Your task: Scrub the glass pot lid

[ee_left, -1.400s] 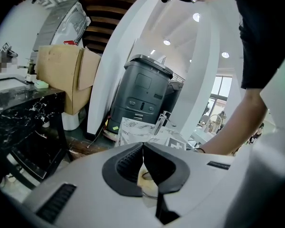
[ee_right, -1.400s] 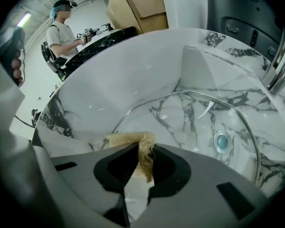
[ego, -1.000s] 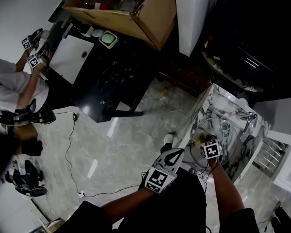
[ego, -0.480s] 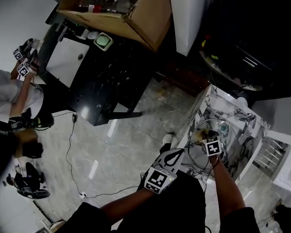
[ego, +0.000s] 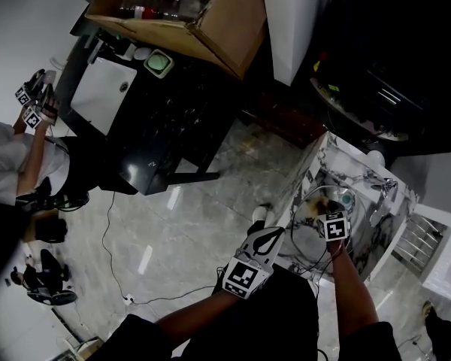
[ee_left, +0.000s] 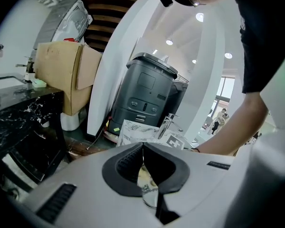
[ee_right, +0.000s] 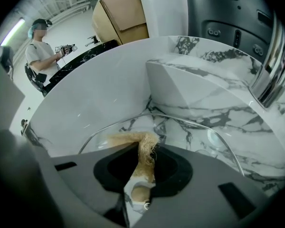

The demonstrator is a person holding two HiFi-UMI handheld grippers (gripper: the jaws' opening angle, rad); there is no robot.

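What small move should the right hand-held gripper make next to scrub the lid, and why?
Probably press the tan fibre scrubber down onto the glass pot lid and rub across it. The right hand-held gripper is shut on the scrubber over the glass, and the left hand-held gripper seems to clamp the lid's rim.

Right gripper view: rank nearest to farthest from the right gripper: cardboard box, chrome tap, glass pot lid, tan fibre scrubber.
1. Tan fibre scrubber, clamped in the jaws.
2. Round glass pot lid, just ahead.
3. Chrome tap, upper right.
4. Brown cardboard box, far upper left.
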